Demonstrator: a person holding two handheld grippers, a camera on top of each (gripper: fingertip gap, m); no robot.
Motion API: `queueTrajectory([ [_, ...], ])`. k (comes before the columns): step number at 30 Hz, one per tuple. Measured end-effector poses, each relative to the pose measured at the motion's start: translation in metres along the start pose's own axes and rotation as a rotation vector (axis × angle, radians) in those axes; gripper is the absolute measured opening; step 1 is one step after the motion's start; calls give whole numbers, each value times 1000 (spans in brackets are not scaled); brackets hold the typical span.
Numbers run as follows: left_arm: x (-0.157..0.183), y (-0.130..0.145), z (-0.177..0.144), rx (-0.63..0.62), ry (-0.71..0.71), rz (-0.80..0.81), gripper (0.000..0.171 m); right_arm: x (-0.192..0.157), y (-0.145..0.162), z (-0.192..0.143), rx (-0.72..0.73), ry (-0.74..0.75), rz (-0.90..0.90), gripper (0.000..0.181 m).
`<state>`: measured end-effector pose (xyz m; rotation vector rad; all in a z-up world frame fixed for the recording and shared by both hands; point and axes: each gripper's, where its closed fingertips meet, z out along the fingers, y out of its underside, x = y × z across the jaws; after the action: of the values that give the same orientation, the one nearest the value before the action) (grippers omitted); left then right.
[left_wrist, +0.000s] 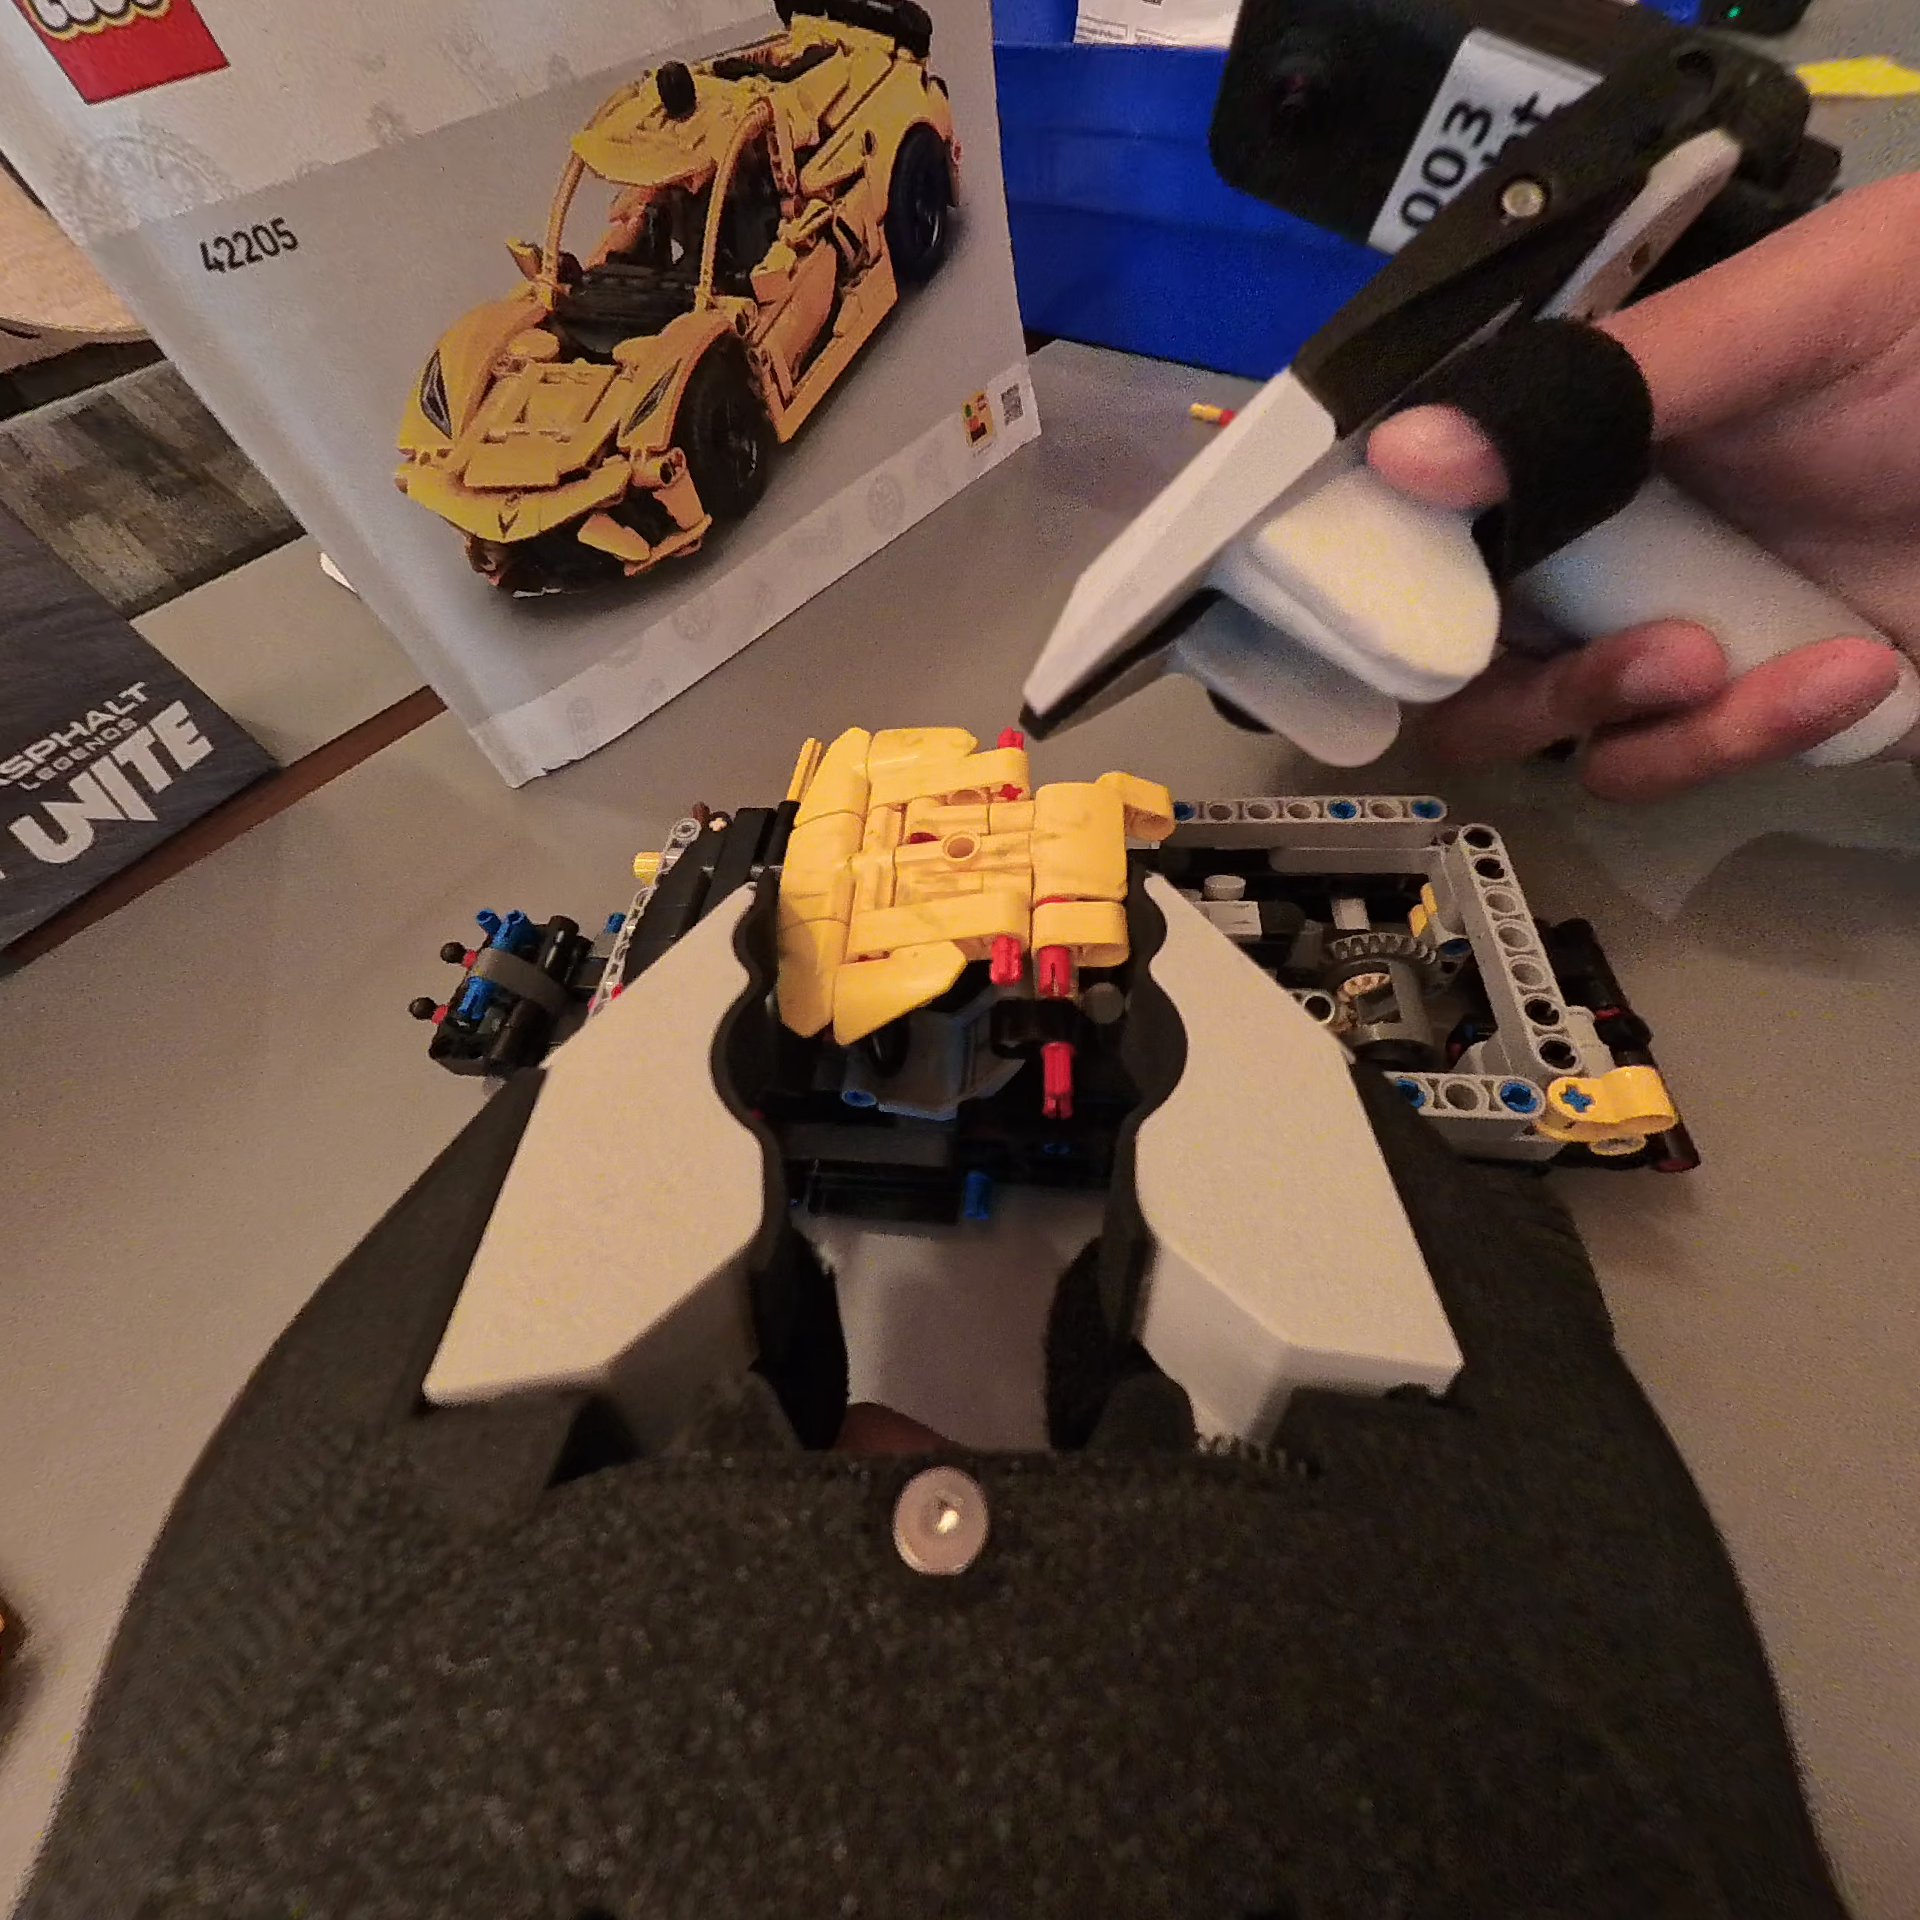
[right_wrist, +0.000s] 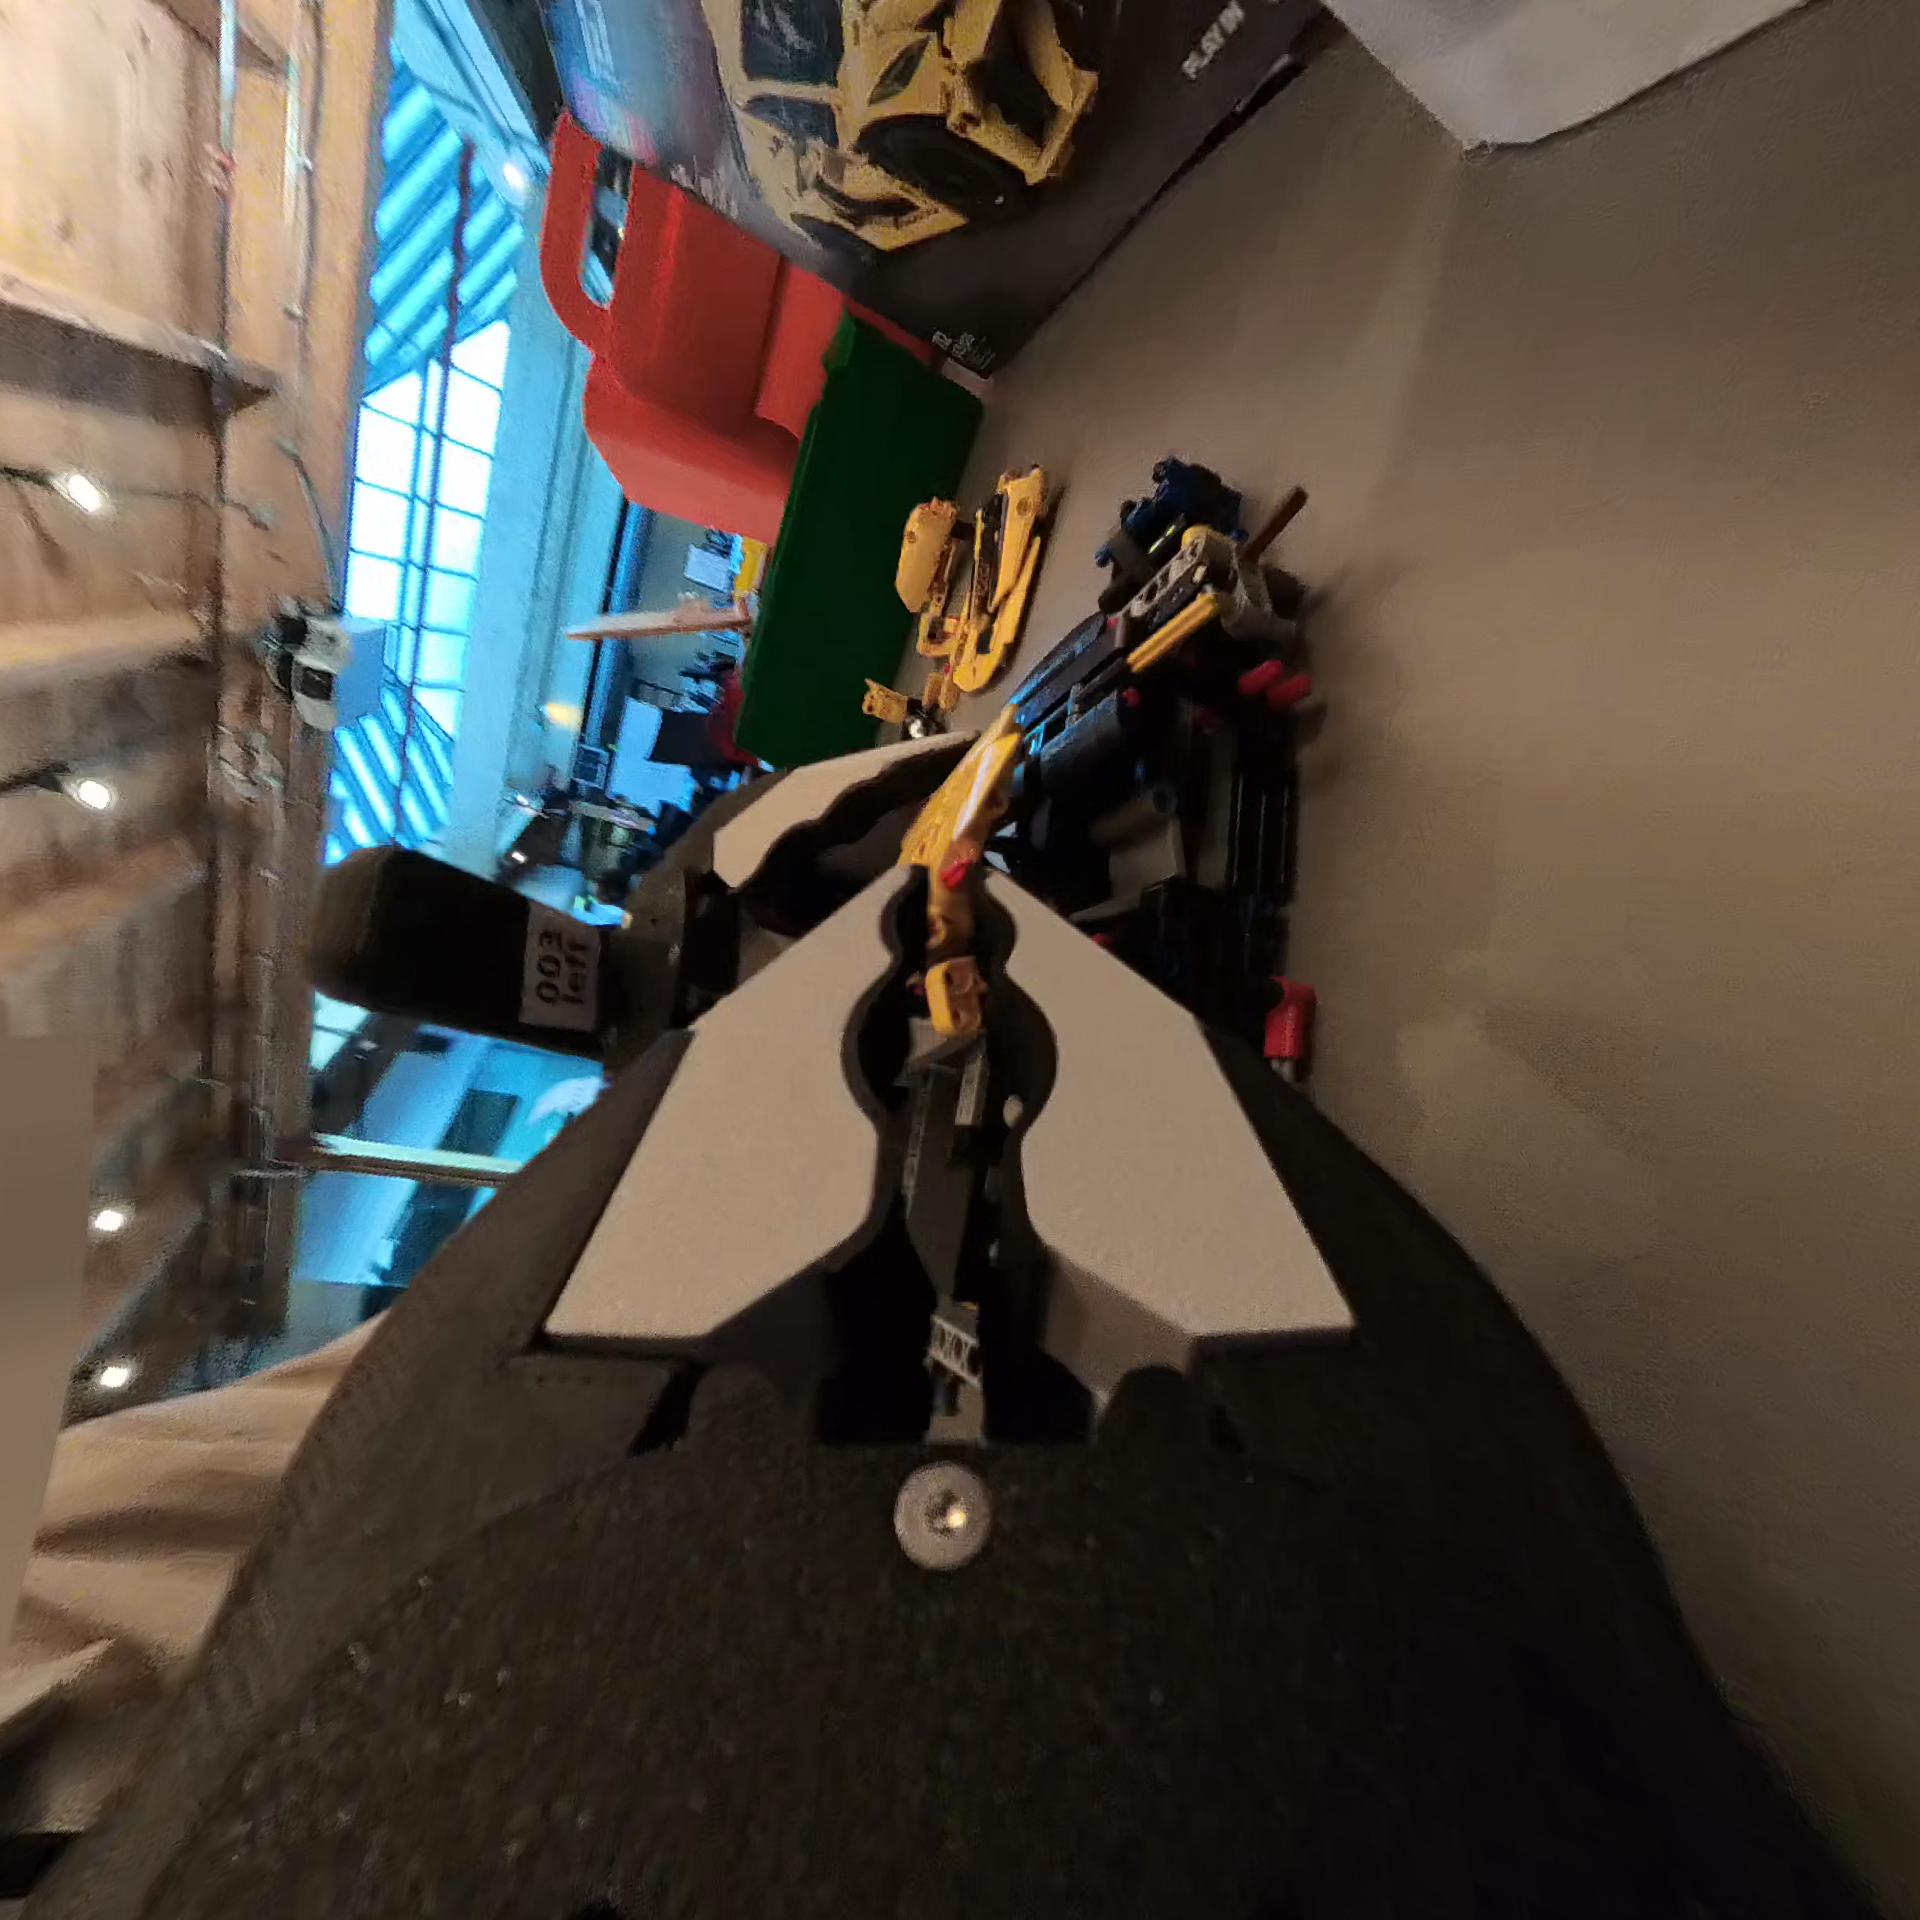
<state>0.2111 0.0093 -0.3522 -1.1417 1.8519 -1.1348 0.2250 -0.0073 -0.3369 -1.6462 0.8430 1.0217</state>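
Left wrist view: left gripper (left_wrist: 951, 935) straddles the yellow panel assembly (left_wrist: 951, 883) atop the brick-built car chassis (left_wrist: 1475, 966) at frame centre on the table (left_wrist: 312, 1195), fingers wide, contact unclear. Right gripper (left_wrist: 1039, 717), nearly closed, empty, hovers just beyond the assembly's upper right; chassis axis runs left–right. Right wrist view is blurred.

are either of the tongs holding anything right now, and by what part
The left tongs straddle the yellow panel section atop the brick car chassis; a firm clamp cannot be told. The right tongs hover shut just above it, holding nothing.
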Motion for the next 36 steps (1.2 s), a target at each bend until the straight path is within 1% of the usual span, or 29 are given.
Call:
queueTrajectory([
  [1, 0, 0, -1, -3, -6, 10, 67, -1, 0, -1, 3, -24, 18, 17],
  [2, 1, 0, -1, -5, -11, 17, 67, -3, 0, -3, -2, -39, 13, 22],
  [3, 1, 0, -1, -4, -13, 26, 67, -6, -2, -5, 1, -43, -38, 32],
  [4, 1, -1, -1, -2, -11, 34, 67, -7, -4, -9, -4, -10, -142, 31],
  [5, 1, -1, -1, 1, -5, 39, 67, -5, -9, -12, -20, 56, -303, 31],
  [6, 1, -1, -1, 6, 3, 42, 67, 1, -17, -17, -19, 155, -508, 30],
  [7, 1, -1, -1, 12, 11, 44, 67, 1, -26, -22, 7, 236, -738, 27],
  [8, 1, -1, -1, 15, 16, 45, 67, -4, -31, -24, 41, 285, -967, 28],
  [9, 1, -1, -1, 15, 18, 46, 67, -5, -29, -24, 40, 352, -1208, 31],
  [10, 1, -1, -1, 14, 18, 46, 67, 3, -28, -27, 11, 488, -1378, 23],
  [11, 1, -1, -1, 13, 19, 45, 67, 7, -29, -29, 4, 617, -1476, 22],
  [12, 1, -1, -1, 12, 20, 45, 67, 10, -24, -24, -35, 672, -1562, 19],
  [13, 1, -1, -1, 11, 22, 44, 67, 15, -18, -21, -106, 715, -1641, 11],
  [14, 1, -1, -1, 10, 26, 42, 67, 17, -16, -19, -136, 751, -1718, 12],
  [16, 1, -1, -1, 9, 35, 36, 67, 16, -13, -14, -156, 766, -1862, 19],
  [17, 1, -1, -1, 8, 41, 35, 67, 15, -9, -13, -178, 766, -1931, 16],
  [19, 2, -1, -1, 4, 56, 29, 67, -1, -1, -9, -132, 738, -2109, 5],
  [21, 3, 0, -2, 4, 81, 21, 67, 3, -1, -8, -193, 829, -2223, 7],
  [22, 4, 0, -2, 6, 94, 17, 67, -1, -1, -6, -160, 850, -2299, 1],
  [23, 6, 0, -2, 7, 105, 16, 67, -2, 0, -4, -163, 855, -2345, 0],
  [24, 7, 0, -2, 8, 112, 17, 67, 3, 1, -2, -194, 870, -2345, 0],
  [25, 6, 0, -2, 9, 111, 15, 67, 1, 1, -2, -182, 877, -2358, 0],
  [28, 8, 0, -2, 8, 129, 12, 67, -1, 2, -3, -179, 863, -2406, 1],
  [30, 8, 0, -2, 9, 132, 13, 67, -6, 3, -3, -164, 864, -2446, 8],
  [32, 9, 0, -2, 6, 135, 13, 67, -4, 6, -2, -184, 838, -2446, 2],
  [36, 9, 0, -2, 1, 133, 18, 67, -3, 5, 1, -189, 765, -2489, 2],
])
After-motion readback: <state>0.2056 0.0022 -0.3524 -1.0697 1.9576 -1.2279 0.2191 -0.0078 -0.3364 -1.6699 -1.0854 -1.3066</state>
